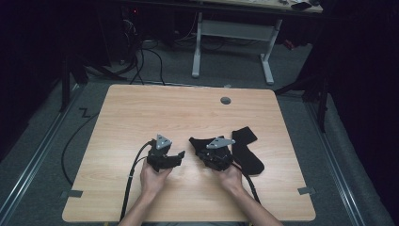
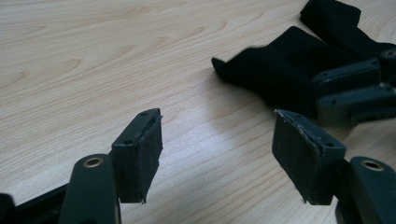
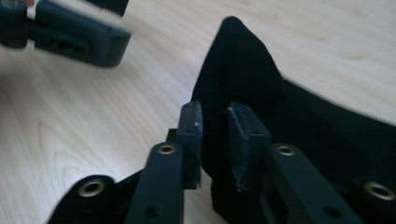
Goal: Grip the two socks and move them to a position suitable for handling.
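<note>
I've got both claws low over the bench [image 1: 141, 113], wood-grain, near my edge. The black sock [image 1: 247, 150] lies on the right half, long axis running away from me with a slight slant, cuff end at the far side. A second black piece of the same cloth bunches up just left of it, right under my right claw [image 1: 200, 149].

In the right gripper view the right claw's pads [image 3: 192, 135] stand a narrow gap apart with a raised fold of the sock between them; I can't see the pads actually pressing, so I'd call it slack, not a grip. Left claw [image 1: 181, 154] is spread wide with nothing in it, bare bench between its pads [image 2: 149, 154].

What matters next: the sock's loose corner sits ahead and to the right of the left claw, close by, pointing toward it. Right hand's plainly the nearer one.

No brand, label or writing readable on the sock or bench.
</note>
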Action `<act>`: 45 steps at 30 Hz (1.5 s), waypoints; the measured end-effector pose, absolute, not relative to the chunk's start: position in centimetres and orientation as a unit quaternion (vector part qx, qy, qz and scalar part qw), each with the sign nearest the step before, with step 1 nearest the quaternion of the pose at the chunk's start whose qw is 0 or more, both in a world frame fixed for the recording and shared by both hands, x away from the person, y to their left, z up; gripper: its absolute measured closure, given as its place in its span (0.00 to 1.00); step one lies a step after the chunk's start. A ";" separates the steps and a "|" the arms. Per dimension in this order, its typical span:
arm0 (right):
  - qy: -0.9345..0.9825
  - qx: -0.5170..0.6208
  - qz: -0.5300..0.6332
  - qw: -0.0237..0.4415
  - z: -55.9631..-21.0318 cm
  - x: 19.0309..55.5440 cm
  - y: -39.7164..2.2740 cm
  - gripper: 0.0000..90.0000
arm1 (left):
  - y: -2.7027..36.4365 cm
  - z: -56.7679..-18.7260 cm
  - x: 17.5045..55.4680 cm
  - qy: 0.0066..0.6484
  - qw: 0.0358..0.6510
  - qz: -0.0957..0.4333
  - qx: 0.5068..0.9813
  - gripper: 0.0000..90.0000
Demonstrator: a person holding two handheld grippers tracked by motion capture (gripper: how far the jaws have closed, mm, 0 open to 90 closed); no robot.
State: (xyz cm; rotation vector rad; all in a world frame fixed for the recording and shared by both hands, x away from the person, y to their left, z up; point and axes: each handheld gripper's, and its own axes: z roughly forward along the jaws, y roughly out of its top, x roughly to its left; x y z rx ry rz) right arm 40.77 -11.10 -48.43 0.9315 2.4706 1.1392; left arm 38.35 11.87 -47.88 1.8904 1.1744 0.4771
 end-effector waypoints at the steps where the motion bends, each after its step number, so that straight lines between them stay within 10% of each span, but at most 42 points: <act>1: 0.853 0.320 0.392 0.127 -48.6 40.6 -11.1 0.76 | 11.8 -47.9 38.3 0.467 0.419 0.191 0.755 0.38; 26: 0.806 0.425 0.386 0.144 -48.1 42.6 -15.6 0.61 | 8.9 -47.9 39.2 0.437 0.401 0.184 0.784 0.46; 34: 0.814 0.414 0.382 0.139 -48.2 42.7 -15.8 0.95 | 8.0 -48.7 39.5 0.429 0.385 0.171 0.799 0.49; 45: 0.830 0.333 0.417 0.158 -44.6 40.1 -14.7 0.97 | 10.5 -46.2 38.8 0.452 0.424 0.190 0.762 0.47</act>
